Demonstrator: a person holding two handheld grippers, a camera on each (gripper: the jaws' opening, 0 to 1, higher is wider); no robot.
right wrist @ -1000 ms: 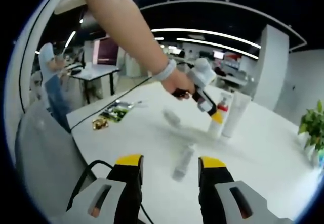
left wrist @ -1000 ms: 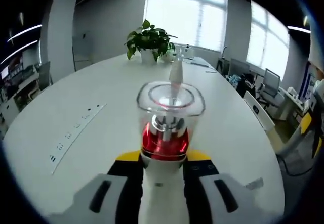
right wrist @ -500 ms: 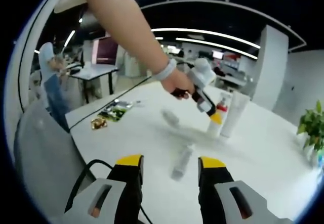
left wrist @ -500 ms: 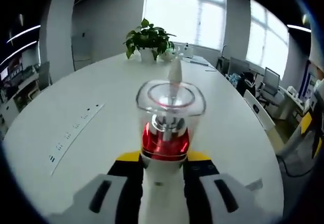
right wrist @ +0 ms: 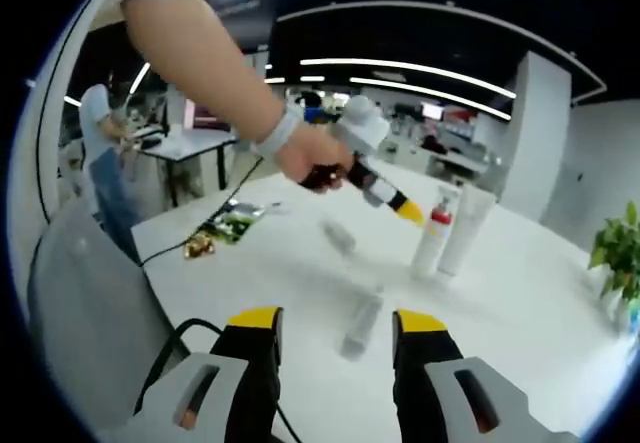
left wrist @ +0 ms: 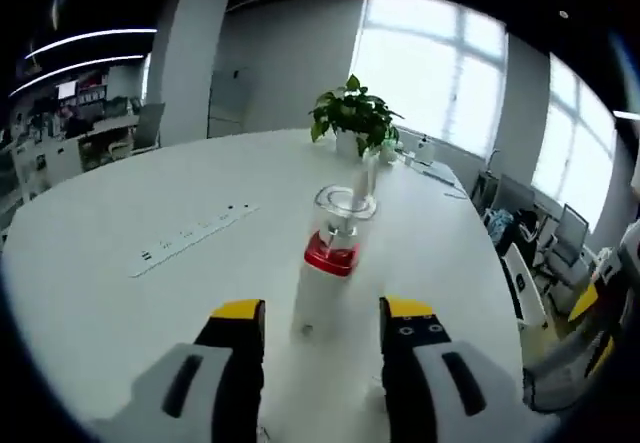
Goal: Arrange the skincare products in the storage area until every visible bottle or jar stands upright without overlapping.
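The white pump bottle [left wrist: 327, 283] with the red collar and clear cap stands upright on the white table [left wrist: 120, 303], at twelve o'clock from the left gripper [left wrist: 320, 325] and clear of both jaws, which stand apart with nothing between them. Past the bottle, at about one o'clock, a potted plant [left wrist: 357, 118] sits near the far edge of the table, and a strip of sockets [left wrist: 190, 236] lies at ten o'clock.

In the right gripper view the same bottle [right wrist: 431, 236] stands at one o'clock, just beside a taller white tube [right wrist: 462, 227] that is also upright; whether the two touch is hard to say at this size. A hand [right wrist: 312, 155] at eleven o'clock holds the left gripper [right wrist: 408, 211] tilted down toward the bottle's top, its yellow tip close to the cap but seemingly short of it.

Nearer, a clear bottle [right wrist: 361, 323] lies on its side at twelve o'clock from the right gripper [right wrist: 336, 355], whose jaws are spread and empty. Another small item [right wrist: 338, 235] lies beyond it, too blurred to name. Some wrapped packets [right wrist: 222, 229] rest at ten o'clock near the table's edge.
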